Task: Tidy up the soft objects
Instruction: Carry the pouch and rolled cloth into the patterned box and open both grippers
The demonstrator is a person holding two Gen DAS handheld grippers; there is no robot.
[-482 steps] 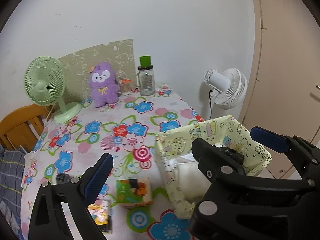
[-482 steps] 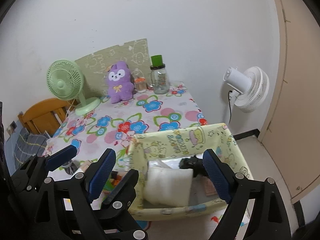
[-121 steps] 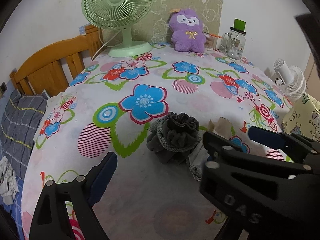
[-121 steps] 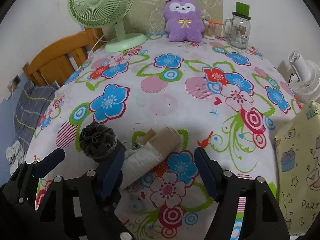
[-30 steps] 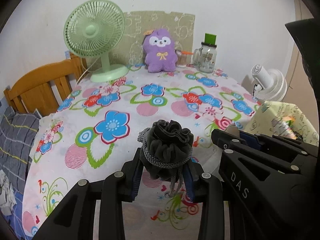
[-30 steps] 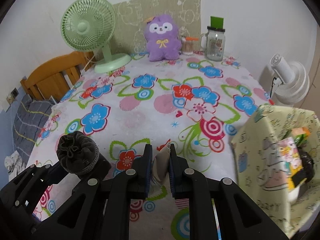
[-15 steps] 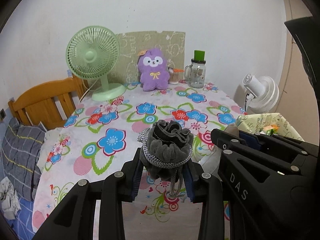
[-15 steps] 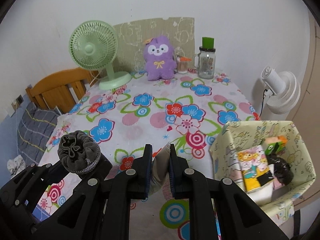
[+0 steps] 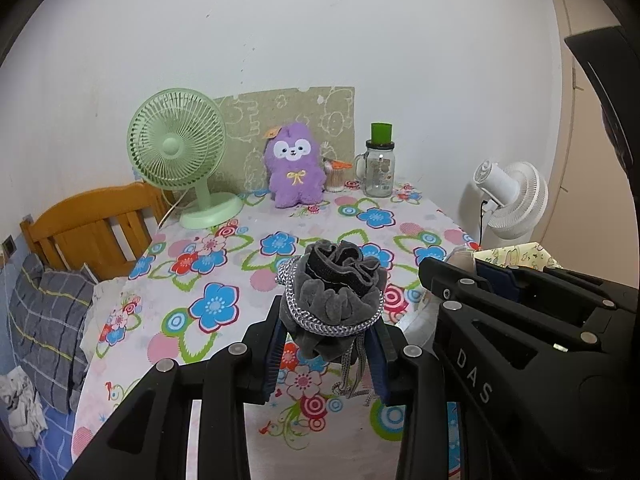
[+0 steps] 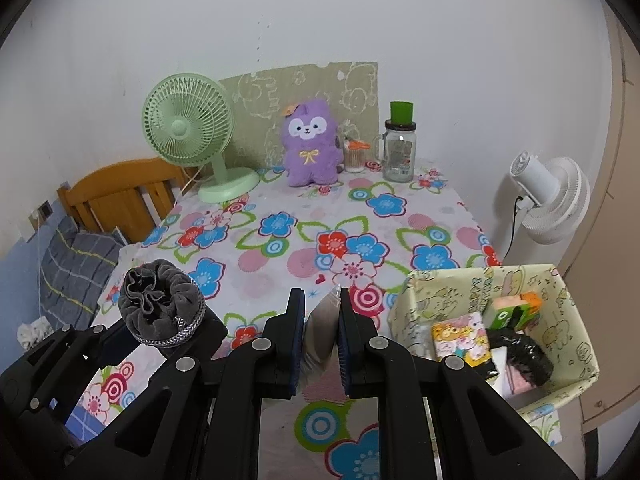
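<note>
My left gripper point(image 9: 328, 320) is shut on a dark grey drawstring pouch point(image 9: 332, 296) and holds it above the flowered table point(image 9: 248, 264). The pouch also shows in the right wrist view point(image 10: 160, 304), at lower left. My right gripper point(image 10: 322, 316) is shut on a pale rolled cloth point(image 10: 322, 320), held above the table's front part. A yellow printed fabric bin point(image 10: 576, 320) stands at the table's right front and holds small packs and a black item. A corner of the bin shows in the left wrist view point(image 9: 516, 256).
At the back of the table stand a green desk fan point(image 10: 192, 136), a purple plush toy point(image 10: 310, 144) and a glass jar with a green lid point(image 10: 400, 148). A white fan point(image 10: 552, 196) stands off the right edge. A wooden chair point(image 10: 120, 192) is at left.
Both grippers have risen and pulled back from the table with their loads. The table looks smaller and the bin sits further into the right wrist view.
</note>
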